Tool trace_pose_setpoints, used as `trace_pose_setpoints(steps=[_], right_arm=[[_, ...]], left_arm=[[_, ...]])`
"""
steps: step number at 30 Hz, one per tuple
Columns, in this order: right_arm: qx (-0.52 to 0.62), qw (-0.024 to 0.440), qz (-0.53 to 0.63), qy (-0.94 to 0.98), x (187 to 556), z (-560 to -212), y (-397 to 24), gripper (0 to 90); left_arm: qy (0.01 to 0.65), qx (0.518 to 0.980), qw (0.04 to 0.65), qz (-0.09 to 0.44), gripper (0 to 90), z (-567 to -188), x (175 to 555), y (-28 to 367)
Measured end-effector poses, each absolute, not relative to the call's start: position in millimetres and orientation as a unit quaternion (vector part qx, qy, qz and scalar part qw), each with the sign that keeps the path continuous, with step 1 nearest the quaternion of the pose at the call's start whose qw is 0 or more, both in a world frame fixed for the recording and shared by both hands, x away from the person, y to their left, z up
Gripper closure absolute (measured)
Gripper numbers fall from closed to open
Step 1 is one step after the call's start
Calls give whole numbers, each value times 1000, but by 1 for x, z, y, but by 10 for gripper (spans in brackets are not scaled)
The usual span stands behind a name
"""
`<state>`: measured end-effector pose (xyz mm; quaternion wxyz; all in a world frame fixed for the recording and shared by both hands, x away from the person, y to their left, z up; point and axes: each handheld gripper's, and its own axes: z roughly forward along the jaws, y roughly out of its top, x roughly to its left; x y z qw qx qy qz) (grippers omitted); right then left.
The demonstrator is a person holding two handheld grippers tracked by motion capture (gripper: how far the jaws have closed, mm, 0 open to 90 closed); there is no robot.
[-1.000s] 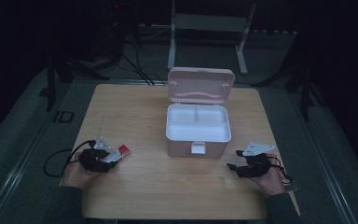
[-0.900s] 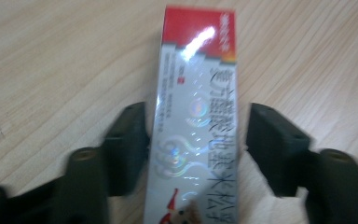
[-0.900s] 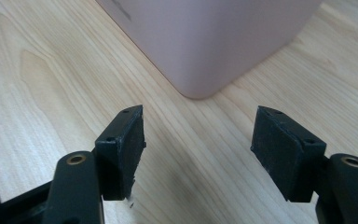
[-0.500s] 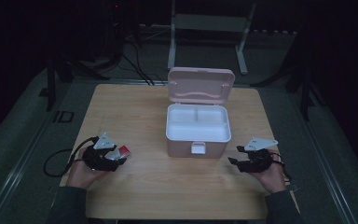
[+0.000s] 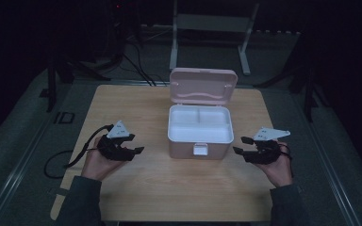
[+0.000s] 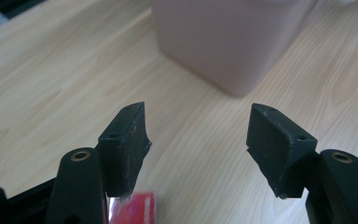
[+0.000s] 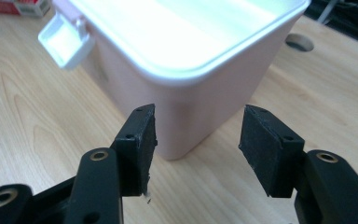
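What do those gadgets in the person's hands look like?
Each hand holds a black gripper: the left gripper and right gripper have two blocky black jaws with small screw holes, a grey three-cornered plate on top and a trailing black cable. The sleeves are dark grey.

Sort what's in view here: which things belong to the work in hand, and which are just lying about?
In the work:
- pink box, lid open
- red packet on the table below the left gripper
- right gripper, open, nothing between its fingers

Lying about:
- wooden table
- metal stand behind it
- floor cables
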<state>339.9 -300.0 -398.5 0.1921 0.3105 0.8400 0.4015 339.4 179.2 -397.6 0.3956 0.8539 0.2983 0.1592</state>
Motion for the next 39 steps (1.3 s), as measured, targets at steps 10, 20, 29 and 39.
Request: trace_pose_setpoints(steps=[10,20,29,39], right_arm=[[316,197,413,831,354,-376,-290,468],[328,178,404,835,375,-379,-279,495],[333,157,407,836,383,-384,-277,522],[329,163,407,836,386,-385,-275,529]], left_arm=[[276,853,420,145,394,-379,360,142],[280,841,447,118,406,-375,380,116],[277,853,429,108,410,-380,389,93],[293,850,424,108,432,-388,392,93]])
